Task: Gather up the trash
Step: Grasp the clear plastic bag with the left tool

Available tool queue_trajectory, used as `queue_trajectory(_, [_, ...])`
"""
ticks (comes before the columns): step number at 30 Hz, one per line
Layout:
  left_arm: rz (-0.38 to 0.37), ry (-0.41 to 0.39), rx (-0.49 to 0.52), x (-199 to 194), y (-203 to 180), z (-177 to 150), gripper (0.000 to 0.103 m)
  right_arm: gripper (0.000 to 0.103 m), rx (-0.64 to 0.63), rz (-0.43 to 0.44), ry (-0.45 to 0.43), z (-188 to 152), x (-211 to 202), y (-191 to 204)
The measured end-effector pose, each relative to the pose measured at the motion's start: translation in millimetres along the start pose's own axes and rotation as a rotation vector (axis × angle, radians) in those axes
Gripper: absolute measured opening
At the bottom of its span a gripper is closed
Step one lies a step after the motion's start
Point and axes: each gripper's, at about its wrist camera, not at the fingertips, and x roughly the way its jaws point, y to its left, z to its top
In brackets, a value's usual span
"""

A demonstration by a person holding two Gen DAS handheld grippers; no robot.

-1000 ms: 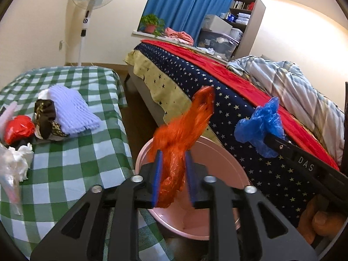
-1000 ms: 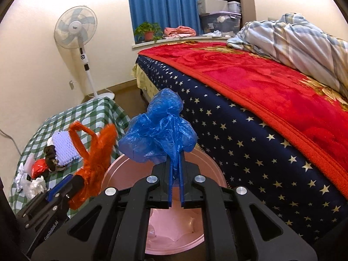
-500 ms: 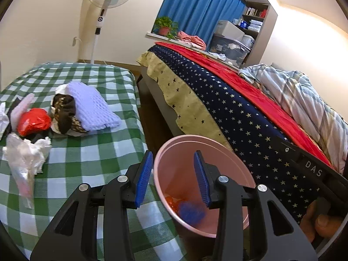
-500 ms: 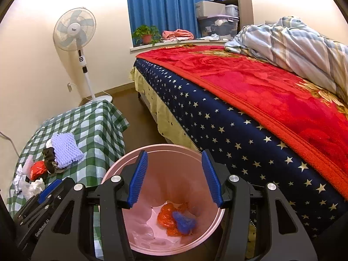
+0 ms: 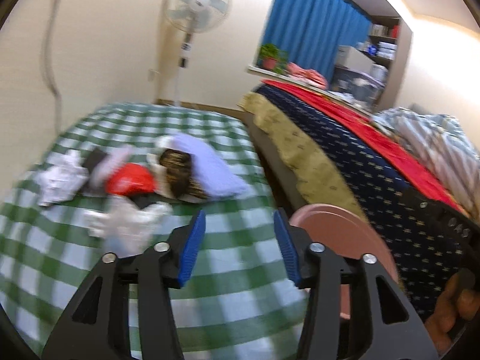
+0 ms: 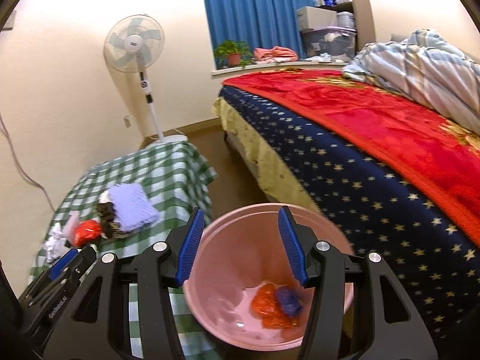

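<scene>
While both your grippers stand spread and empty, the orange bag (image 6: 270, 307) and blue bag (image 6: 288, 297) lie at the bottom of the pink bin (image 6: 240, 219), so you are between drops. Your left gripper (image 5: 238, 244) faces the checked table (image 5: 234, 273) – blurred in that view – where a red wrapper (image 5: 130, 178), crumpled white paper (image 5: 60, 177) and a lavender foam net (image 5: 210, 165) wait. Your right gripper (image 6: 241, 244) hovers over the bin. Next, I judge, you must reach to the pile and close on one loose piece – light stuff, likely to slip.

You've got one pink bin (image 6: 210, 270) holding two bags: one orange bag (image 6: 267, 306), one blue bag (image 6: 288, 297). Two grippers: left gripper (image 5: 238, 247), right gripper (image 6: 241, 244).
</scene>
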Motion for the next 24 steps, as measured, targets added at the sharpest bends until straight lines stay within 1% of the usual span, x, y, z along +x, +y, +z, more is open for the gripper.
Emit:
queue_trajectory(1, [0.039,-0.014,-0.010,-4,9,1,0.053,0.053,-0.003,0.028,0.001,-1,1,8])
queue_trajectory(2, [0.046,-0.017,-0.021,-6,14,2,0.054,0.053,-0.004,0.044,0.002,-1,1,12])
queue_trajectory(5, [0.113,-0.026,-0.042,-11,31,3,0.054,0.057,-0.004,0.095,0.009,-4,5,25])
queue_trajectory(7, [0.162,-0.019,-0.047,-11,42,3,0.054,0.057,-0.005,0.131,0.023,-7,9,34])
queue_trajectory(9, [0.188,-0.008,-0.061,-10,52,2,0.054,0.058,-0.019,0.166,0.031,-10,14,42])
queue_trajectory(13, [0.219,0.020,-0.096,-3,68,-2,0.054,0.058,-0.028,0.236,0.069,-15,28,58])
queue_trajectory(16, [0.214,0.029,-0.111,3,74,-4,0.054,0.058,-0.025,0.290,0.103,-18,40,65])
queue_trajectory(18, [0.203,0.032,-0.112,6,75,-4,0.054,0.058,-0.032,0.302,0.111,-20,44,69])
queue_trajectory(21, [0.210,0.034,-0.098,13,74,-4,0.054,0.056,-0.025,0.340,0.139,-23,55,75])
queue_trajectory(24, [0.213,0.048,-0.112,20,78,-3,0.053,0.055,-0.022,0.361,0.151,-23,61,79])
